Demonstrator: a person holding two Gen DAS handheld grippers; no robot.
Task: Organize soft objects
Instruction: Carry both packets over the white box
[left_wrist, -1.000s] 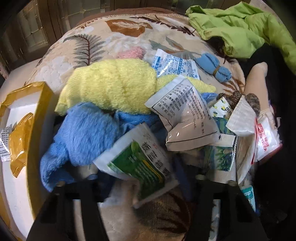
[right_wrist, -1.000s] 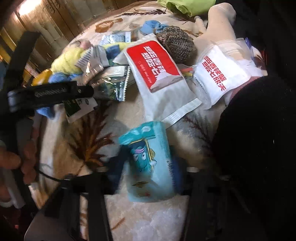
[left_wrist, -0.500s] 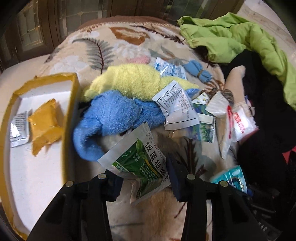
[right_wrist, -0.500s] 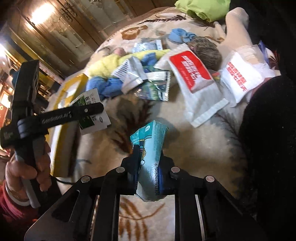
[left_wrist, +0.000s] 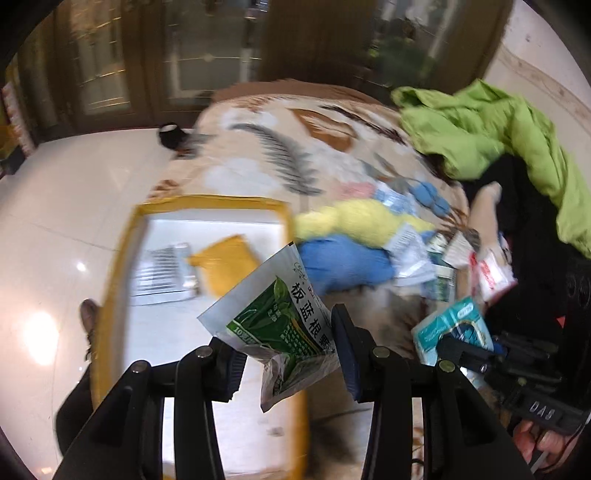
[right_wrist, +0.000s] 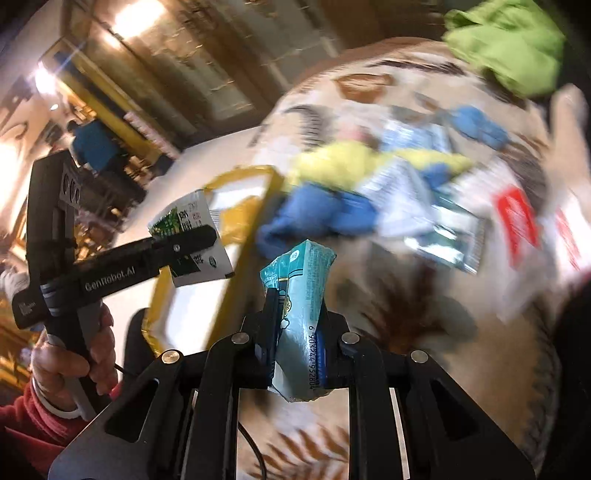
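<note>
Our left tool (left_wrist: 284, 360) pinching a green sachet (left_wrist: 275, 317) above the yellow tray (left_wrist: 110, 280), right tool (right_wrist: 295, 354) clamped tight on a teal tissue pack (right_wrist: 301, 306) above the blanket (right_wrist: 424, 332), only the right view shows our hand (right_wrist: 70, 354) gripping the left handle.

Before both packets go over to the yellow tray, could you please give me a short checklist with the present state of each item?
1. Left tool has the green sachet: ok, the sachet hangs between its pads, clear of the blanket.
2. Right tool has the teal tissue pack: ok, jaws clamped on its lower half.
3. Grip security on the sachet: cannot tell; it is crumpled at the pads and the view is blurred.
4. Yellow tray has bare room: ok, only a silver packet and a yellow packet lie at its far end.
5. The tools are apart: ok, a gap shows in the right wrist view.
</note>
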